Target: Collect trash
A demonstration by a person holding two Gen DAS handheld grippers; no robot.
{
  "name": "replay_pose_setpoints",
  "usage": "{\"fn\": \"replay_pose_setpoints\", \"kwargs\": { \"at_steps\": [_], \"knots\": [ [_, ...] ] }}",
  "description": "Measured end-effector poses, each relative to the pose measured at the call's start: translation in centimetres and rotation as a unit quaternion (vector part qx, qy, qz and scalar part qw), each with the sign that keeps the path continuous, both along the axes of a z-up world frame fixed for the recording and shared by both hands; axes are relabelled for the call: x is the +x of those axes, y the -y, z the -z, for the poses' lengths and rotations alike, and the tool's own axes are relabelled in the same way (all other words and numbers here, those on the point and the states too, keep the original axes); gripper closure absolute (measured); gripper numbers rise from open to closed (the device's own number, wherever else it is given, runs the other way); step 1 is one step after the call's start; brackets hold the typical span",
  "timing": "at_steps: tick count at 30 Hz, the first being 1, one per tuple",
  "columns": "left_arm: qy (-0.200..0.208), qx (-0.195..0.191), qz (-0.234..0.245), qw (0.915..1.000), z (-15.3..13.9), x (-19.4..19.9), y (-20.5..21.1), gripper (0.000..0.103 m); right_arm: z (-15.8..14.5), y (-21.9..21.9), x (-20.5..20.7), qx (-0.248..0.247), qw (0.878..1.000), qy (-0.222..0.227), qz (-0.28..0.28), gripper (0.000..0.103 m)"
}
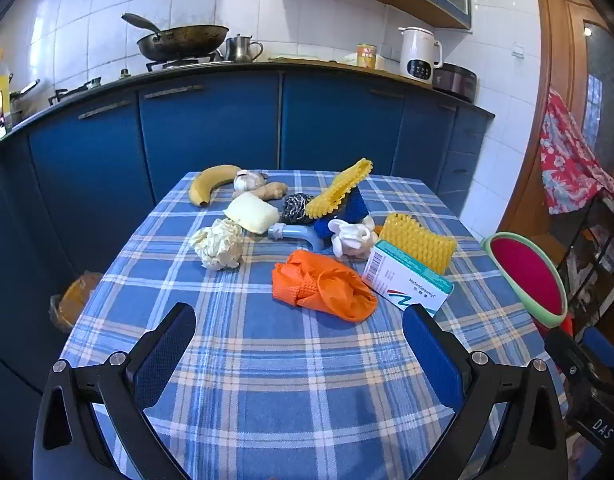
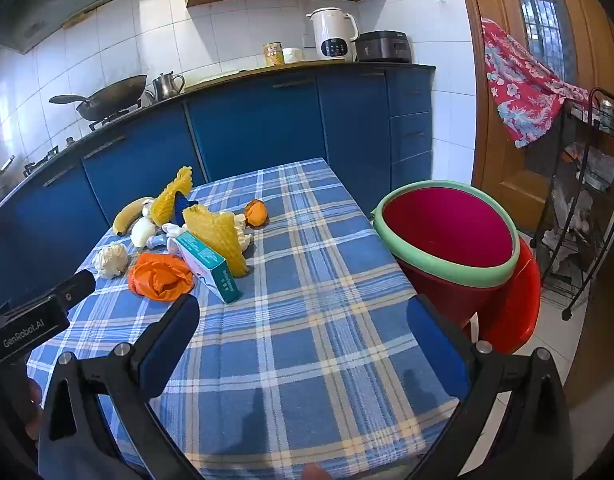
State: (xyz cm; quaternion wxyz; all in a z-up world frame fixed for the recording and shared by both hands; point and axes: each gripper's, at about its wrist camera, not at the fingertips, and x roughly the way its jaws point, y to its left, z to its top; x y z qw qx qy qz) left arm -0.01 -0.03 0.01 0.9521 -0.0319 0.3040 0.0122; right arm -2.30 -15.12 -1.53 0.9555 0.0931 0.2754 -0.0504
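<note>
Plaid-clothed counter (image 1: 267,360) before blue kitchen cabinets. One crumpled paper ball (image 1: 219,249), one orange glove (image 1: 323,289) and one medicine box (image 1: 407,280) lie mid-counter; one red bin (image 2: 447,236) stands beside. Yellow mesh pieces partly overlap. Left gripper (image 1: 299,356) and right gripper (image 2: 303,348) fingers spread wide, empty.

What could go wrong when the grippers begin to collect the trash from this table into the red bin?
1. The pile is tight: the orange bag touches the medicine box, so a grab may drag the box along.
2. Food lies among the trash; the banana and ginger could be binned by mistake.
3. The red bin stands off the table's right edge, tilted; a light piece such as the crumpled tissue may miss it and fall.
</note>
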Motion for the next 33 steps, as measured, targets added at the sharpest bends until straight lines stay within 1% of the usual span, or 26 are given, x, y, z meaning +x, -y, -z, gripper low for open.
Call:
{"fn": "replay_pose_setpoints", "kwargs": {
  "at_steps": [8, 14, 16, 33],
  "knots": [
    [0.001, -0.002, 0.0, 1.0, 0.1, -0.2, 0.2, 0.0, 0.1, -0.4, 0.2, 0.003, 1.0, 0.005, -0.003, 0.001],
    [0.002, -0.008, 0.002, 1.0, -0.2, -0.6, 0.0, 0.0, -1.1, 0.6, -1.2, -0.003, 1.0, 0.007, -0.004, 0.001],
    [0.002, -0.01, 0.0, 1.0, -0.5, -0.8, -0.2, 0.0, -0.6, 0.0, -0.6, -0.006, 1.0, 0.006, -0.002, 0.001],
    [0.0, -0.012, -0.004, 0.9999, -0.5, -0.6, -0.5, 0.0, -0.6, 0.0, -0.7, -0.006, 1.0, 0.006, -0.002, 0.001]
  ]
}}
